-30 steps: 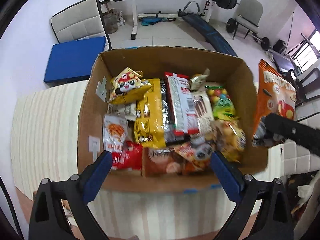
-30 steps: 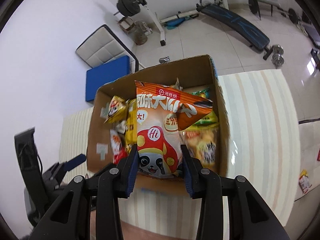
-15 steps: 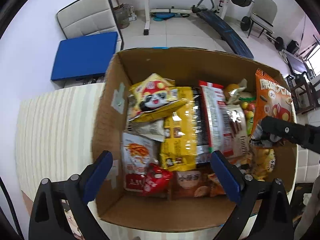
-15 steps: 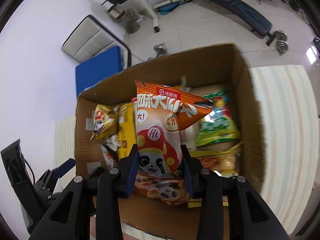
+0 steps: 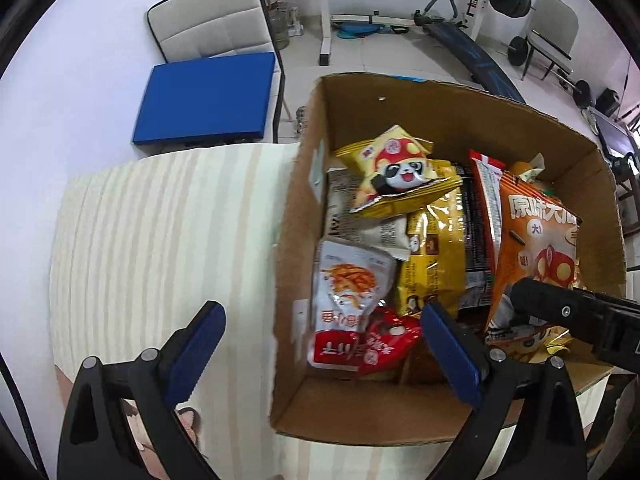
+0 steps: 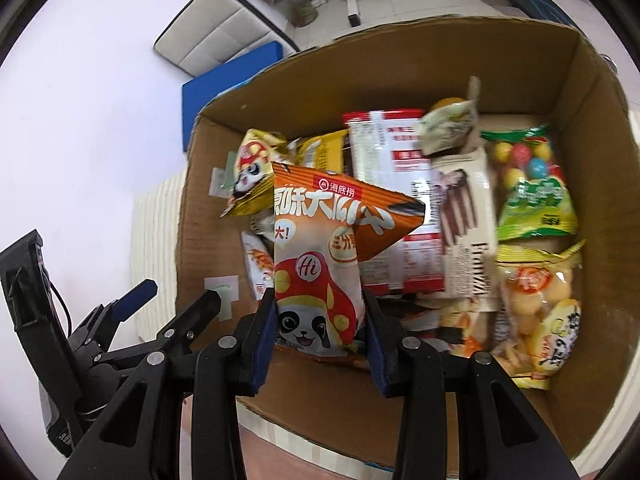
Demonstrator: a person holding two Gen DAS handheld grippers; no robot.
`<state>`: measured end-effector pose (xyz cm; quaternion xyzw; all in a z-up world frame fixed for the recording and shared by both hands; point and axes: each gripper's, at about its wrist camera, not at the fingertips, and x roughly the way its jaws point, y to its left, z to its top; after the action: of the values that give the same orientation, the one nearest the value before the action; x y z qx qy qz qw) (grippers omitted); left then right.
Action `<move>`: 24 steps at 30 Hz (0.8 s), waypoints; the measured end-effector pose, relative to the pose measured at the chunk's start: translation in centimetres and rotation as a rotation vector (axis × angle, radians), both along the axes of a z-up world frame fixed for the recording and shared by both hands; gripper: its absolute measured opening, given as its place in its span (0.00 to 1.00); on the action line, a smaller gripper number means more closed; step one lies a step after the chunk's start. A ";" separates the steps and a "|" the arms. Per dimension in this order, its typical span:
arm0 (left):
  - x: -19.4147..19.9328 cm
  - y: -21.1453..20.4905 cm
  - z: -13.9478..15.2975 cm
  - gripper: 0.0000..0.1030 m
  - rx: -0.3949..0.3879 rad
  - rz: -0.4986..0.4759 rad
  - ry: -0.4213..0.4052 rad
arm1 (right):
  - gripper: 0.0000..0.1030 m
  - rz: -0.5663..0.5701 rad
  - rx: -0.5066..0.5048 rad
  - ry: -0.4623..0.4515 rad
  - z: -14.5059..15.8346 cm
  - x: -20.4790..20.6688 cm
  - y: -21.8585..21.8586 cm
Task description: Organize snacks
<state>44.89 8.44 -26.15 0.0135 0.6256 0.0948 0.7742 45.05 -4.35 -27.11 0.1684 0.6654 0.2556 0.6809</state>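
Two grippers over cardboard box of snacks.
Right gripper clamps orange panda bag above box's left side; left gripper spread wide, straddling left wall.

Your left hand-held gripper has black triangular-cutout arms, silver screws and blue finger pads. Your right hand-held gripper matches: black arms, silver screws, blue pads.

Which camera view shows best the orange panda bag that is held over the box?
The right wrist view: the orange panda bag faces the camera, clamped between the right tongs. The left wrist view shows it only at the edge, its lower part hidden behind a black finger.
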 end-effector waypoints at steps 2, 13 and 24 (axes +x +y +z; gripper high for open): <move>-0.2 0.3 0.0 0.97 -0.001 0.007 0.002 | 0.49 0.021 -0.011 0.005 -0.2 0.2 0.8; -1.3 -0.4 0.8 0.97 -0.036 0.002 -0.005 | 0.75 -0.038 -0.130 -0.040 0.6 -0.7 -1.9; -4.3 -3.3 2.7 0.97 -0.095 -0.040 -0.025 | 0.92 -0.099 -0.321 -0.162 3.7 -5.0 -6.0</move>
<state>40.59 5.10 -23.50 -0.0122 0.6193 0.0498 0.7835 40.10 -10.39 -23.40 0.0689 0.6317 0.1250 0.7620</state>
